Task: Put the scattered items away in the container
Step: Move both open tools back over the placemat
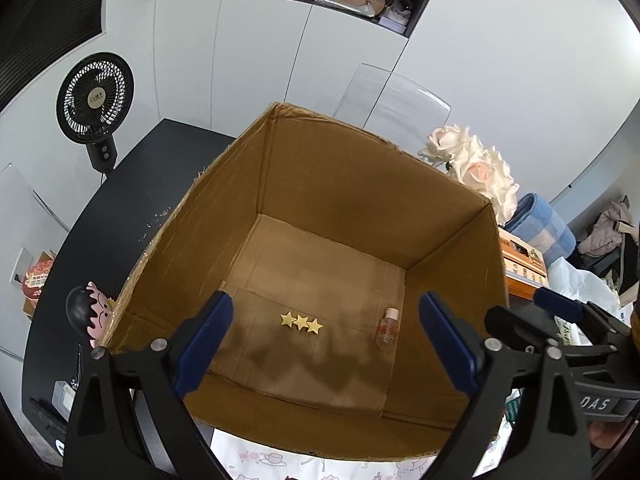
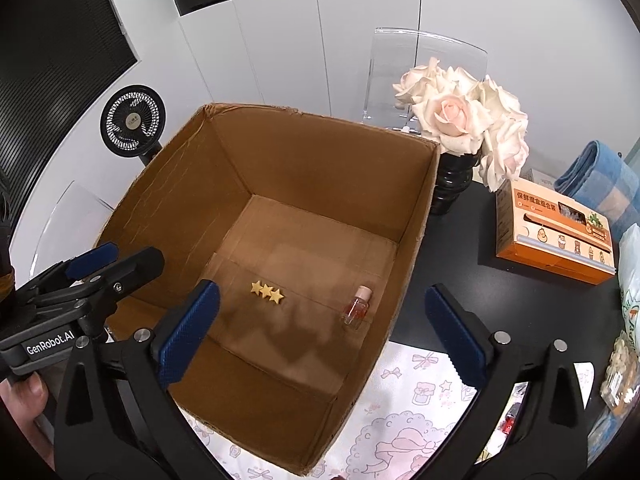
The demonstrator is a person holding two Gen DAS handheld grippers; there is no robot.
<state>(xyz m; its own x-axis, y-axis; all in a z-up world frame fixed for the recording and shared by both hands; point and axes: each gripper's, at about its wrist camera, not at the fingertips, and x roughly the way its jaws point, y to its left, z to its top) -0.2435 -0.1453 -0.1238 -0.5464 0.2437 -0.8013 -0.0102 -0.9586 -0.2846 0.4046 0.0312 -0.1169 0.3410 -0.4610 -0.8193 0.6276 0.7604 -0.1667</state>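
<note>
An open cardboard box stands on the black table. On its floor lie a yellow three-star piece and a small clear bottle with a pink cap. My left gripper hovers open over the box's near side with nothing between its blue pads. My right gripper is also open and holds nothing, above the box's near right wall. Each gripper shows in the other's view, the right one and the left one.
A cartoon doll head sits left of the box. A black fan, a vase of pale roses, an orange carton, a blue plaid cloth and bagged items surround it. A patterned cloth lies in front.
</note>
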